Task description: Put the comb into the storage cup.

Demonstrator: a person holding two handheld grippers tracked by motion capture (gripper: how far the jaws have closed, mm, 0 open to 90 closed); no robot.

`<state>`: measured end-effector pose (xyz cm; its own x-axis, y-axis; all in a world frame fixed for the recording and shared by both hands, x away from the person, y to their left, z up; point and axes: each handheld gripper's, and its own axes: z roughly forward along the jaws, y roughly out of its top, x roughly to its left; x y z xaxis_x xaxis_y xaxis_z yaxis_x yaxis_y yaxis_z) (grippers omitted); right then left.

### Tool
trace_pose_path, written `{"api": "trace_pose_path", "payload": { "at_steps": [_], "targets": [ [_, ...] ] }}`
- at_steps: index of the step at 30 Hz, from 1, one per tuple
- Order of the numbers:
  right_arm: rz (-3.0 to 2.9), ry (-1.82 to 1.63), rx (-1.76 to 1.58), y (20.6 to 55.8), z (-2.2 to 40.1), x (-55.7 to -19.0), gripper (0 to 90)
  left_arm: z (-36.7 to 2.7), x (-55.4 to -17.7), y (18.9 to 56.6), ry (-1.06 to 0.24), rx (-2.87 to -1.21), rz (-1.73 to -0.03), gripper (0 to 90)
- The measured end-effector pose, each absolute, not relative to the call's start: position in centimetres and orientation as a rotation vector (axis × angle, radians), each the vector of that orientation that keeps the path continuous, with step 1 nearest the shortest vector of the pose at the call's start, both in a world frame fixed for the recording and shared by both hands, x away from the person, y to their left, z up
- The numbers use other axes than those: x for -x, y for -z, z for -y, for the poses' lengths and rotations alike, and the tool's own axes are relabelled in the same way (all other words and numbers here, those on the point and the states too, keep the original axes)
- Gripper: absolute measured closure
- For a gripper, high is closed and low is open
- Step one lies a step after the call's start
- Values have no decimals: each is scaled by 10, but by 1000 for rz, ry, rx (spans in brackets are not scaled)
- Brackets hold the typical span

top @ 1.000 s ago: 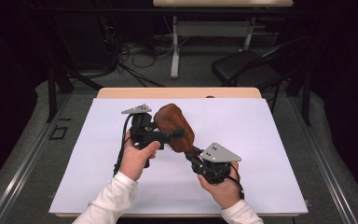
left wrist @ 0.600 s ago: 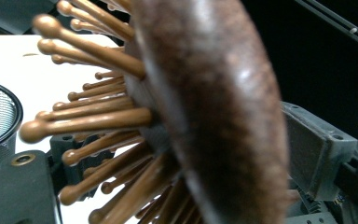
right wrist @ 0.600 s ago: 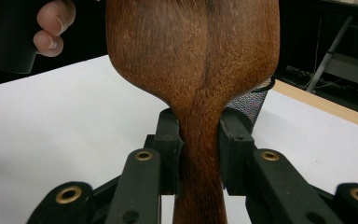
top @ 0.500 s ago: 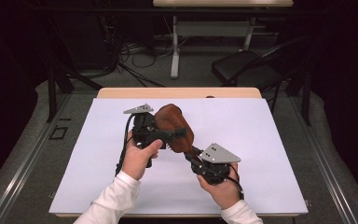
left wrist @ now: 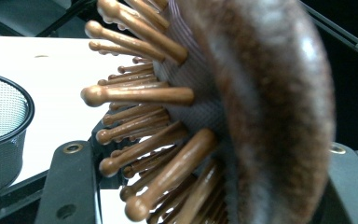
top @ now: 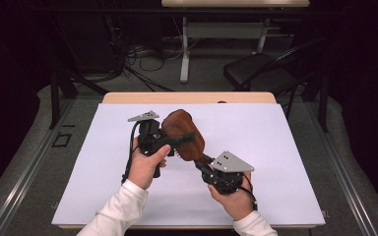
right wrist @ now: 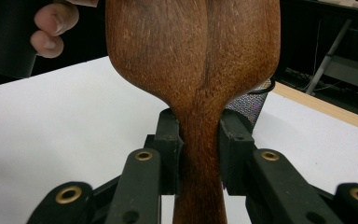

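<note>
A brown wooden hairbrush (top: pixel 183 132) is held up over the white sheet, its back facing up and right. My right gripper (top: pixel 203 160) is shut on its handle (right wrist: pixel 199 154), one pad on each side of the neck. My left gripper (top: pixel 176 139) reaches across the brush head from the left. Its jaws have just been closing, with the head between them. One jaw meets the round-tipped bristles (left wrist: pixel 140 140), the other the wooden back (left wrist: pixel 279 116). A hand grips each gripper body.
A black mesh basket (left wrist: pixel 4 121) stands on the white sheet (top: pixel 275 147) just behind the brush; its rim (right wrist: pixel 254 98) peeks out beside the head. The wooden table edge (top: pixel 187 97) lies beyond, with a dark chair (top: pixel 261 73) and cables on the floor.
The left gripper's jaws have drawn in around the brush head. Both hands and the brush have stayed where they were.
</note>
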<state>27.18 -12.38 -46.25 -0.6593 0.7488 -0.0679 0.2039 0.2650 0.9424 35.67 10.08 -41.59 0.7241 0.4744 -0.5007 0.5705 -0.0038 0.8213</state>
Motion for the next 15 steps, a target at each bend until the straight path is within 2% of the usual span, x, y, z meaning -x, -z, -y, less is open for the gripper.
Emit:
{"api": "trace_pose_path", "payload": {
  "at_steps": [15],
  "targets": [
    [-2029,-1394,-855,463,123,-272,723,-101,-355,417,108,-1624,-869,396]
  ]
}}
